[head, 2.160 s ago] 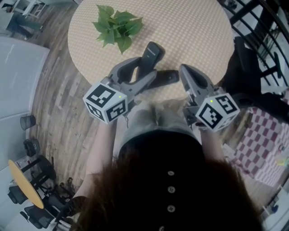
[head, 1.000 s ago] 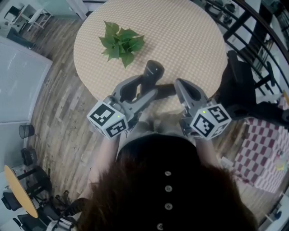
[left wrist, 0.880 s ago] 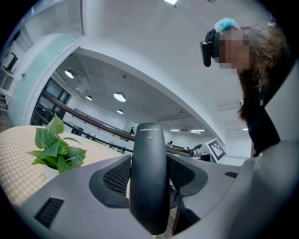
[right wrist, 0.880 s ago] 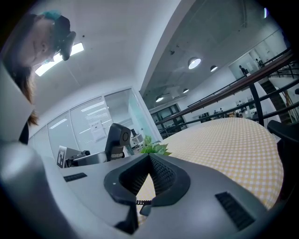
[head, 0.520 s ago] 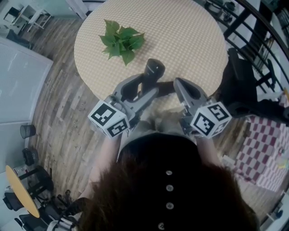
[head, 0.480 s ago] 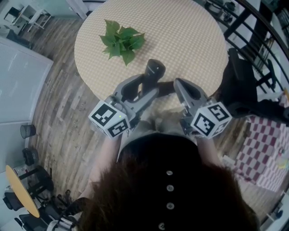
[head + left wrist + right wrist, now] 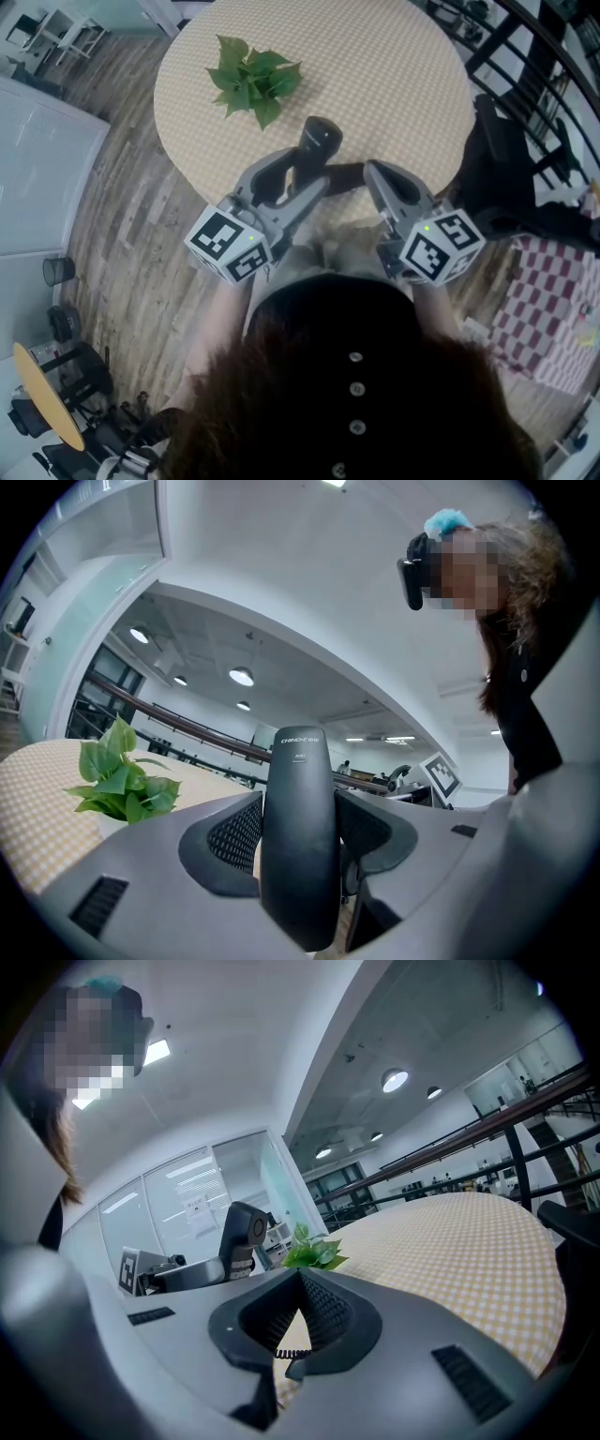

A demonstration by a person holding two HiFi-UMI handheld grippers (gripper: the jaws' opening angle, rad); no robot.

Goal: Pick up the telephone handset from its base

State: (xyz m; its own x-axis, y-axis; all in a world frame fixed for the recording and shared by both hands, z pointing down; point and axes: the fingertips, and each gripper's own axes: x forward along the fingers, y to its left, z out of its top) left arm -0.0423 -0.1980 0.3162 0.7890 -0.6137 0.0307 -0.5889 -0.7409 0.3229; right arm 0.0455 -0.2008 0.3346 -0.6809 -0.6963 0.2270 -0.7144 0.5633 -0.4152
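My left gripper (image 7: 298, 169) is shut on the black telephone handset (image 7: 319, 137), which stands upright above the near edge of the round table (image 7: 394, 66). In the left gripper view the handset (image 7: 298, 836) fills the gap between both ribbed pads. The dark base (image 7: 345, 175) lies just right of it, partly hidden by the grippers. My right gripper (image 7: 374, 174) is shut with nothing in it, close beside the base. The right gripper view shows the held handset (image 7: 242, 1232) to the left, and a coiled cord (image 7: 281, 1354) behind the closed jaws.
A small green plant (image 7: 251, 77) stands at the table's left side, also seen as the plant (image 7: 122, 780) left of the handset. The checked tablecloth (image 7: 450, 1241) stretches away to the right. Black railings and a dark chair (image 7: 511, 159) stand right of the table, above the wood floor.
The left gripper keeps its hold on the handset throughout. Both grippers have drawn slightly closer together near the table edge; since half a second ago almost nothing has moved.
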